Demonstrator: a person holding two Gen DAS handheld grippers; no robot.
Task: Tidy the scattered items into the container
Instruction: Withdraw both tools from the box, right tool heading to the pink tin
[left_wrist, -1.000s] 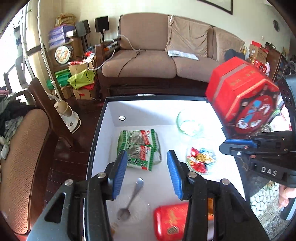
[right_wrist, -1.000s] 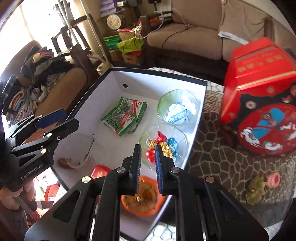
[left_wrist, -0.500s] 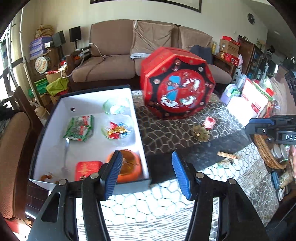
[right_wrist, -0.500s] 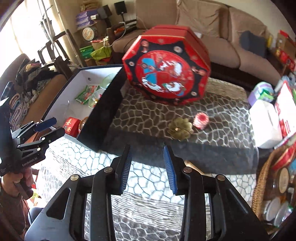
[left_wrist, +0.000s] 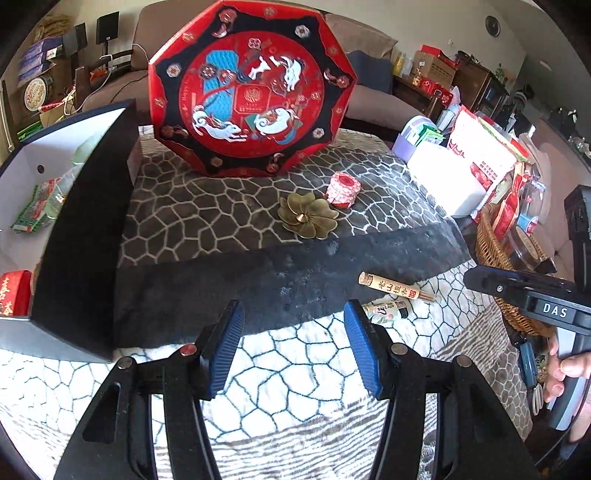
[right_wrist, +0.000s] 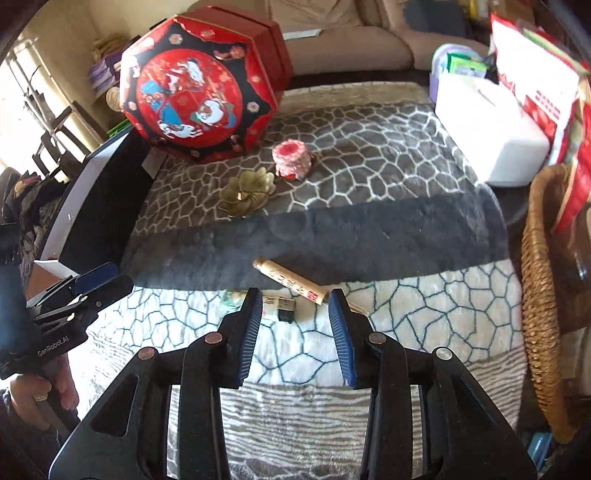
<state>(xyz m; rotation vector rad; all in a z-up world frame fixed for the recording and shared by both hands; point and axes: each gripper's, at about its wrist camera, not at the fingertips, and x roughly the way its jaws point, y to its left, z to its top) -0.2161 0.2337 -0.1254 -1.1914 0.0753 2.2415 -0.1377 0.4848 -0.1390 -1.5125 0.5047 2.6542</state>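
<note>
Both claws are empty, left claw (left_wrist: 293, 350) and right claw (right_wrist: 295, 332) gaping over the desk. The corked incense tube (right_wrist: 291, 282) lies just ahead of the right one, well apart from the box (left_wrist: 85, 236). Looks light, stiff, rolly, so I'd pinch it mid-length.

Corked tube (right_wrist: 291, 281) lies flat beside small bottle (right_wrist: 282, 308) — box (left_wrist: 79, 236) open.

Ahead of the right gripper (right_wrist: 295, 325), tube (right_wrist: 291, 281) lying crosswise, small bottle (right_wrist: 282, 306) just nearer, between its fingertips' line. Further ahead, flower dish (right_wrist: 246, 196) sitting left of round packet (right_wrist: 291, 161). Octagonal box (right_wrist: 199, 83) leaning behind those. Open container (left_wrist: 85, 229) standing far left, wicker basket (right_wrist: 539, 295) right.
</note>
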